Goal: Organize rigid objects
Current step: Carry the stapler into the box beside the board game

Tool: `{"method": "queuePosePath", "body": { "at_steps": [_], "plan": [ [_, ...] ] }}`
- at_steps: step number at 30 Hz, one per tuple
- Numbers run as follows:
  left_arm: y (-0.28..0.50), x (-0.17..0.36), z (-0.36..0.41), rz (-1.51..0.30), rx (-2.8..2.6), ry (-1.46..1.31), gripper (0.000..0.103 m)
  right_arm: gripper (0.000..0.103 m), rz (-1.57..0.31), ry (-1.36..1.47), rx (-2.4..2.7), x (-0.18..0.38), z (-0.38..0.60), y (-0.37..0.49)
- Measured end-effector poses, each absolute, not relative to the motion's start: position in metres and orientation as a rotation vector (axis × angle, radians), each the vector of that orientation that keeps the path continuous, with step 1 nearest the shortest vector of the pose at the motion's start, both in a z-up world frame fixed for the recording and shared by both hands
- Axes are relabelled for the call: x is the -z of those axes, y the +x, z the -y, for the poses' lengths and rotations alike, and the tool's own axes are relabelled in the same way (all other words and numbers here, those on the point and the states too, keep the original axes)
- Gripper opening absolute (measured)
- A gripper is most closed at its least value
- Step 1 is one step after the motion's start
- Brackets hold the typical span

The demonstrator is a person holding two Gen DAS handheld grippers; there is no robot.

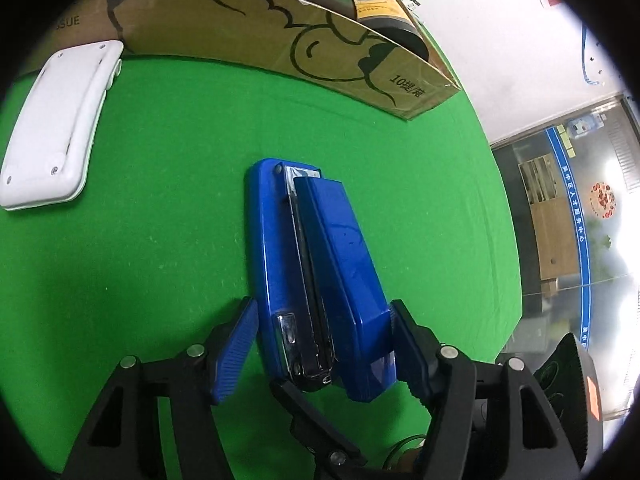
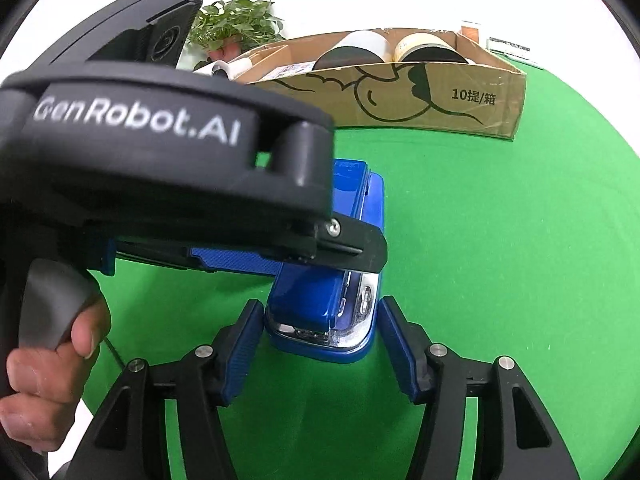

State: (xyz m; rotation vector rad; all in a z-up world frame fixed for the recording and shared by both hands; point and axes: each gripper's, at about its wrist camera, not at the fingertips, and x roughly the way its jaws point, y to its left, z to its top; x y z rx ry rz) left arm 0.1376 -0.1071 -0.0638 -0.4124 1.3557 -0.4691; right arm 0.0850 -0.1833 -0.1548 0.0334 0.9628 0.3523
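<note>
Caught mid-grasp: blue stapler (image 1: 320,276) on its side on green cloth (image 1: 160,220), clamped by left gripper (image 1: 324,344); right gripper (image 2: 320,344) straddled without clear contact. Next, probably: lift toward cardboard box (image 1: 320,40) at twelve o'clock.

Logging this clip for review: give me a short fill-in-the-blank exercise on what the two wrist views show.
1. Both grippers straddle a blue ____ lying on its side.
2. It rests on a ____ cloth.
3. Behind it stands an open ____ box holding dark cylinders.
4. The flat device at the far left of the left wrist view is ____ in colour.

Missing words: stapler; green; cardboard; white.
</note>
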Motion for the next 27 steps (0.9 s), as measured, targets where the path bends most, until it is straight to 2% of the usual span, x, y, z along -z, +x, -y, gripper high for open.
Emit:
{"method": "queuePosePath", "body": {
  "at_steps": [9,10,27],
  "plan": [
    [0.135,0.055,0.108,-1.329,0.448,-0.385,0.064,0.054,-0.917,-0.003,-0.344,0.136,0.181,0.069],
    [0.135,0.049,0.108,-1.313,0.443,-0.369,0.064,0.051,-0.905,-0.012,-0.343,0.132,0.18,0.066],
    [0.163,-0.037,0.077,-1.064,0.433,-0.309,0.064,0.051,-0.749,-0.021,-0.369,0.047,0.145,0.098]
  ]
}}
